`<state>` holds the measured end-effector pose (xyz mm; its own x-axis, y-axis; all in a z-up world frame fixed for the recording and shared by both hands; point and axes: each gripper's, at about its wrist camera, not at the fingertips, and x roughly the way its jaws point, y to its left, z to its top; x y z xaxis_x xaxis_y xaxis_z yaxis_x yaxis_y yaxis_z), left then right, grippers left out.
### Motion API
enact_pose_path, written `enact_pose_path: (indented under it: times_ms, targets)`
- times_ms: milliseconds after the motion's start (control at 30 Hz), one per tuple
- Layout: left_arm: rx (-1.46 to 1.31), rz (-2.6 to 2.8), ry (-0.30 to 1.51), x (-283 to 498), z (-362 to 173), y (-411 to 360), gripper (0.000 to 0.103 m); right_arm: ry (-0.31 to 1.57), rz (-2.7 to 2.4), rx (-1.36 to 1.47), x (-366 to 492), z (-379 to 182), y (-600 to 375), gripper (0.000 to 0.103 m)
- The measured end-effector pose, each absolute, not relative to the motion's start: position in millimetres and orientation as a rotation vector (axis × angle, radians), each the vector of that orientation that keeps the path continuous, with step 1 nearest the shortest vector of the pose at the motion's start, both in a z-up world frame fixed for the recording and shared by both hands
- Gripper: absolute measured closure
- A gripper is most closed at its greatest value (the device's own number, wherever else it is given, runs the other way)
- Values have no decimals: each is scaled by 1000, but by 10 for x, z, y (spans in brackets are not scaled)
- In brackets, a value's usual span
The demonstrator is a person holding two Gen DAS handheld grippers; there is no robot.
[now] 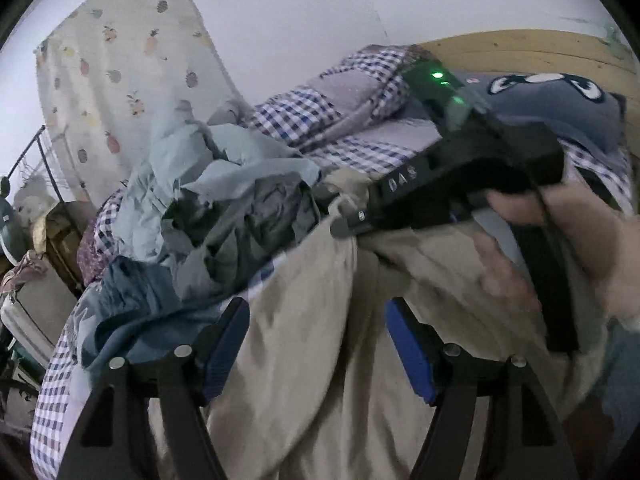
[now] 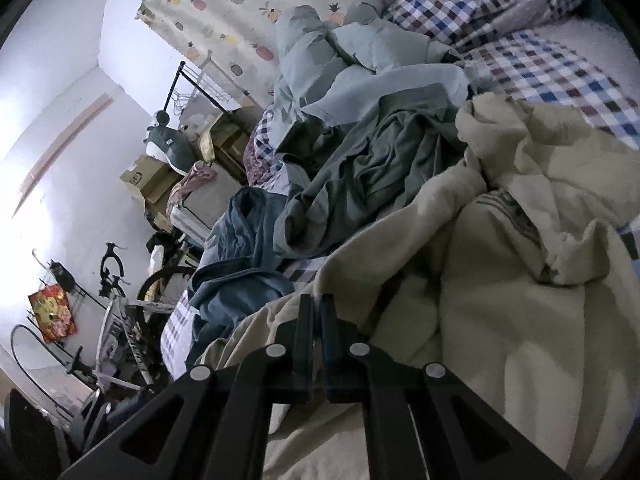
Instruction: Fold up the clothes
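Note:
A beige garment (image 1: 320, 400) lies crumpled across the near part of the bed (image 1: 320, 112). My left gripper (image 1: 318, 344) stands open just above it, its blue pads wide apart and pressing on nothing. A person's hand (image 1: 600, 248) holds my right gripper (image 1: 342, 226), whose tips pinch a bunched edge of the beige cloth and lift it. In the right wrist view the right gripper (image 2: 316, 316) is shut on the edge of the beige garment (image 2: 500, 320).
A pile of clothes lies beyond: a pale blue-green piece (image 2: 360, 60), a grey-green one (image 2: 380, 160) and a blue one (image 2: 240, 248). A blue plush pillow (image 1: 560, 100) rests by the wooden headboard (image 1: 520, 52). Off the bed's far side stand a bicycle (image 2: 120, 320) and cardboard boxes (image 2: 148, 180).

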<state>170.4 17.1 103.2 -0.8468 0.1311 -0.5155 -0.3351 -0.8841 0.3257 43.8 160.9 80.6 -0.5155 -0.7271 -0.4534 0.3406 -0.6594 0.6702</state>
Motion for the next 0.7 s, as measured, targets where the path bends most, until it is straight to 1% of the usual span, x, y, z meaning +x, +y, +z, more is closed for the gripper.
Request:
enact_pose_path:
  times_ms: [233, 367, 467, 533, 633, 700]
  targets:
    - [-625, 2774, 754, 1468, 832, 504, 28, -716, -2148, 969, 388, 806, 1638, 101]
    - [-622, 2802, 790, 1366, 726, 595, 29, -705, -2144, 964, 390, 824, 1625, 101]
    - [-630, 2818, 782, 1303, 690, 602, 37, -704, -2142, 962, 384, 829, 1633, 101]
    - [-640, 2828, 776, 1263, 676, 597, 50, -704, -2140, 961, 380, 831, 1641, 101]
    - [-664, 2842, 734, 1211, 649, 586, 61, -703, -2138, 962, 381, 828, 1642, 101]
    - [-676, 2849, 709, 1191, 631, 580, 66, -703, -2137, 963, 383, 825, 1637, 101]
